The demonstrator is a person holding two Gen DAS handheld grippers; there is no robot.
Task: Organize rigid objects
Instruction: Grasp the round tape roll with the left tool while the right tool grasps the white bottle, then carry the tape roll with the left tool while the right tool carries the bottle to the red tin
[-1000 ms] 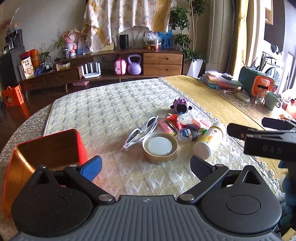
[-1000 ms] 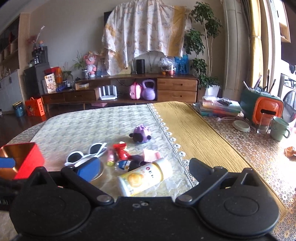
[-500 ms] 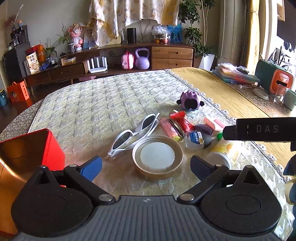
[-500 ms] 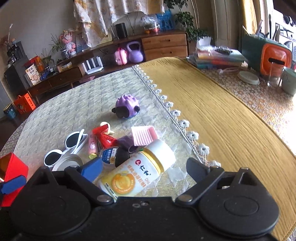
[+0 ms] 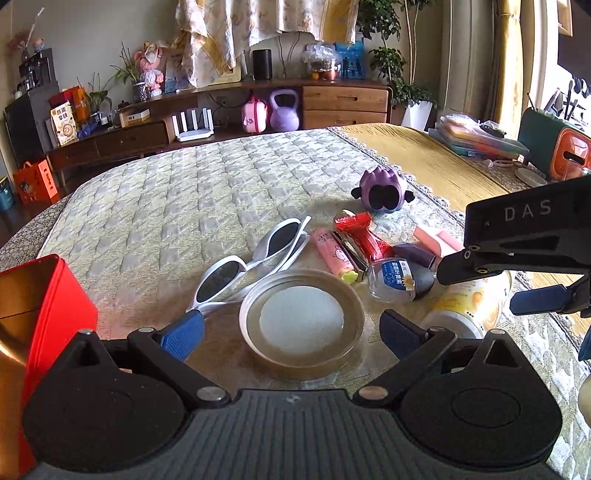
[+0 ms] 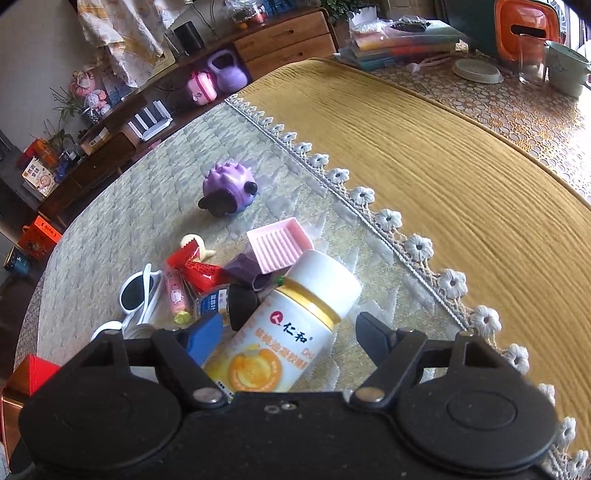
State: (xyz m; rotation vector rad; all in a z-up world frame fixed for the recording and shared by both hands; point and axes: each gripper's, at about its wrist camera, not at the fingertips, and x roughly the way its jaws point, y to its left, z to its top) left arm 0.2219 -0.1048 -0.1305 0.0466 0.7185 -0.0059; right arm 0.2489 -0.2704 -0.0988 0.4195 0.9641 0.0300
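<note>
A pile of small objects lies on the quilted cloth. My left gripper [image 5: 291, 330] is open, its fingers on either side of a round tape roll [image 5: 301, 323]. White sunglasses [image 5: 251, 260] lie just beyond it. My right gripper [image 6: 290, 332] is open and straddles a lying white and yellow bottle [image 6: 288, 332], which also shows in the left wrist view [image 5: 469, 308]. A red open box [image 5: 40, 314] stands at the left. A purple toy [image 5: 382, 188] sits further back.
Between sunglasses and bottle lie a pink tube [image 5: 332, 253], a red packet [image 5: 364, 232], a small clear bottle [image 5: 393, 278] and a pink comb-like tray [image 6: 279, 245]. A yellow cloth [image 6: 461, 166] covers the table's right side, with cups and an orange holder [image 6: 524, 27] beyond.
Both grippers have moved forward and down toward the pile. The left one now frames the tape roll; the right one has tilted down over the bottle.
</note>
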